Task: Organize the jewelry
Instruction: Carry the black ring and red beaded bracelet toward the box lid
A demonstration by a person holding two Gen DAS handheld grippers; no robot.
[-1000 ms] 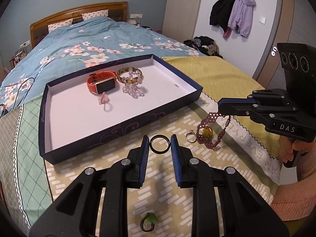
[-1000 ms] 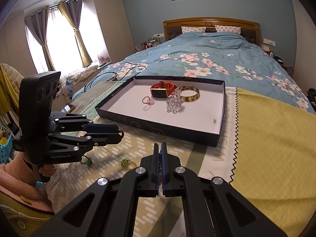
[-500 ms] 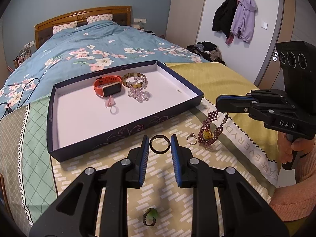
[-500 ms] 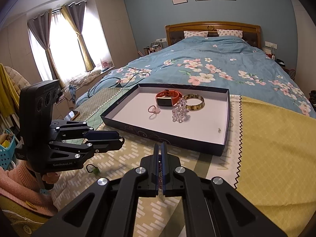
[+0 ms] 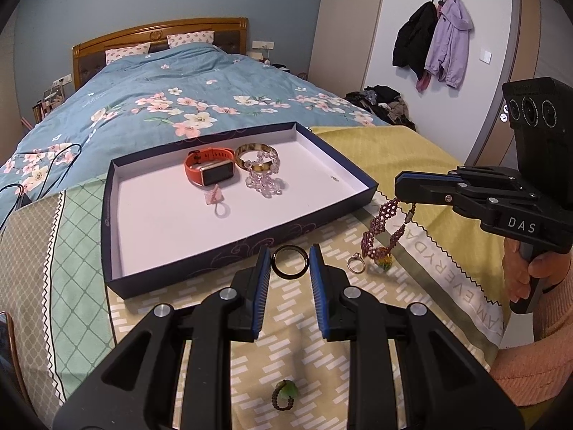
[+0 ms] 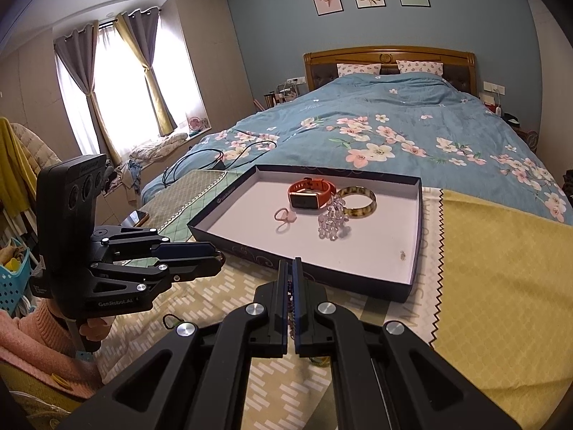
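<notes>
My left gripper is shut on a black ring, held above the cloth just before the dark blue tray. My right gripper is shut on a purple beaded necklace that hangs from its tips right of the tray, its yellow pendant near the cloth; in the right wrist view the beads show between the closed fingers. The tray holds an orange watch, a gold bangle, a crystal bracelet and a pink ring.
A silver ring lies on the patterned cloth beside the necklace. A green-stone ring lies under my left gripper. A phone lies at the cloth's left edge. The bed with a flowered quilt is behind the tray.
Both grippers have risen. The right gripper has lifted the necklace off the cloth so it hangs. The black ring stays in the left gripper.
</notes>
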